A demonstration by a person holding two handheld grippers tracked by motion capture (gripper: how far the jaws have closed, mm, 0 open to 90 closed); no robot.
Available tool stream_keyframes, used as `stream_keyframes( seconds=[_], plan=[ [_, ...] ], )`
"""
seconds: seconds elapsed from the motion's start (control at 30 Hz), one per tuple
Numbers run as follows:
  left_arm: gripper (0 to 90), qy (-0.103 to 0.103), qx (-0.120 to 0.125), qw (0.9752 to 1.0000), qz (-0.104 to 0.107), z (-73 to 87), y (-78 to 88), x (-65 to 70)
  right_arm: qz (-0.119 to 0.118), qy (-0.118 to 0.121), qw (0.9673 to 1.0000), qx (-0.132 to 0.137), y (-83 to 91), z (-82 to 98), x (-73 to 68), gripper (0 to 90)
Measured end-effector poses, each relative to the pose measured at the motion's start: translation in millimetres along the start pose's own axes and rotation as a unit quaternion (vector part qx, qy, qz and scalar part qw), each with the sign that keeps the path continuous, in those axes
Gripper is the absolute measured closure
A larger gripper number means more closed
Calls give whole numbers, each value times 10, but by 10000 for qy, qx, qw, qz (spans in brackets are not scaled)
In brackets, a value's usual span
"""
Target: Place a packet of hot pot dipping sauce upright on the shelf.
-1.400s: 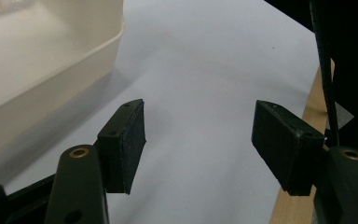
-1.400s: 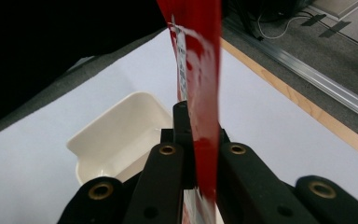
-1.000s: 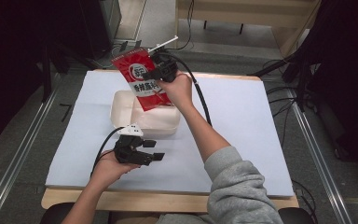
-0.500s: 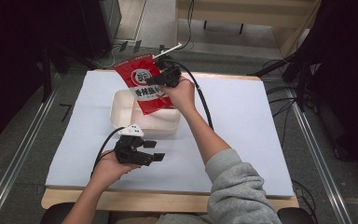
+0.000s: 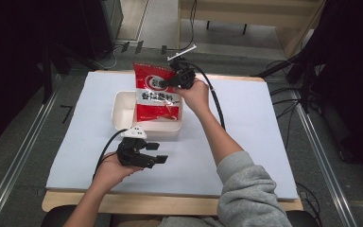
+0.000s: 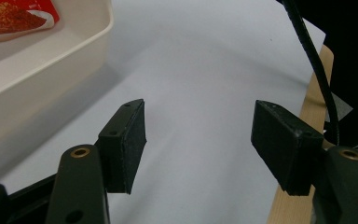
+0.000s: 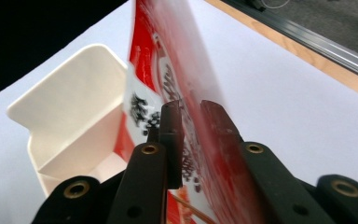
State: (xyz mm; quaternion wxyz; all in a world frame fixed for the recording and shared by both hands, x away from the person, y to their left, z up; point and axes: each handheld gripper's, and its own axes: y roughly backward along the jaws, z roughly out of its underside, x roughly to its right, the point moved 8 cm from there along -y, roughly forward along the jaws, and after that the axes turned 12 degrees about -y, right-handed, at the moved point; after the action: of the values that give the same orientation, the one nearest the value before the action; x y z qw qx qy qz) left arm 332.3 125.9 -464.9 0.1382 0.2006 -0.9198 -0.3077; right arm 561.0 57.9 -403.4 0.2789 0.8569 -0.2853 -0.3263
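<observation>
Left gripper: lower left of centre in the high view, held low over the white sheet just in front of the tub; jaws stand wide apart with nothing between them.
Tub: cream plastic, left of centre, the packet's lower end resting inside it.
Packet: red and white, tilted, its top leaning out above the tub's far wall.
Right gripper: upper centre, at the packet's upper right edge; jaws have just been opening a little, with the packet between them.

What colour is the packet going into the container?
Red with a white band and black lettering, clearest in the high view: packet.
</observation>
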Motion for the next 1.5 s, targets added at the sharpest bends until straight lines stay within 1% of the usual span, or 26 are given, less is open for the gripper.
stream_keyframes(
  seconds=[0.03,0.07,0.1,0.2,0.23,0.27,0.33,0.4,0.43,0.53,0.63,0.77,0.83,1.0,1.07,1.17,1.2,1.27,1.37,1.43,1.5],
  plan=[
    [363,-2,-4,10000,2,0,-1,-1,7,28,10000,23,14,-2,23,799],
    [363,-4,-5,10000,8,-1,-2,0,21,-11,10000,15,30,3,34,799],
    [363,-7,-6,10000,6,-1,-3,0,31,0,10000,17,42,2,46,797],
    [362,-31,-44,10000,8,1,-1,1,81,7,10000,-15,65,7,58,778],
    [363,-27,-26,10000,12,-2,-1,2,93,29,9999,-27,74,8,61,756],
    [363,-18,-29,10000,10,-1,1,1,123,32,9999,-49,84,11,73,717],
    [363,-15,-10,10000,19,0,1,-5,111,-69,9999,-94,100,16,88,661],
    [362,-16,27,10000,32,-5,5,-4,70,-159,9998,-84,137,15,106,595],
    [362,-13,45,10000,42,-8,7,0,38,-176,9998,-83,151,16,107,576],
    [362,-22,3,10000,9,-1,12,-10,-4,-159,9999,-66,208,22,117,515],
    [361,-8,8,10000,3,0,12,-14,-15,-71,10000,32,280,22,119,488],
    [360,-10,11,10000,-34,-2,21,-23,12,-76,9999,100,388,34,144,455],
    [360,-9,19,10000,-41,-2,23,-25,92,-48,9999,96,431,57,180,449],
    [359,13,33,10000,-45,3,32,-37,77,-110,9997,181,565,120,236,435],
    [359,27,32,10000,-42,8,28,-42,170,-145,9996,178,633,160,266,428],
    [358,9,-17,10000,-51,15,37,-51,314,-72,9992,254,725,224,285,430],
    [358,18,-6,10000,-68,13,39,-55,318,-86,9991,263,756,251,286,430],
    [358,31,10,10000,-55,10,44,-55,281,-78,9992,271,816,312,279,428],
    [357,35,16,10000,-31,14,45,-56,229,1,9992,325,904,407,254,417],
    [355,14,-8,10000,-34,22,54,-51,91,20,9995,318,952,483,225,416],
    [355,5,-20,10000,-46,29,67,-59,46,71,9996,280,1001,569,207,419]
  ],
)
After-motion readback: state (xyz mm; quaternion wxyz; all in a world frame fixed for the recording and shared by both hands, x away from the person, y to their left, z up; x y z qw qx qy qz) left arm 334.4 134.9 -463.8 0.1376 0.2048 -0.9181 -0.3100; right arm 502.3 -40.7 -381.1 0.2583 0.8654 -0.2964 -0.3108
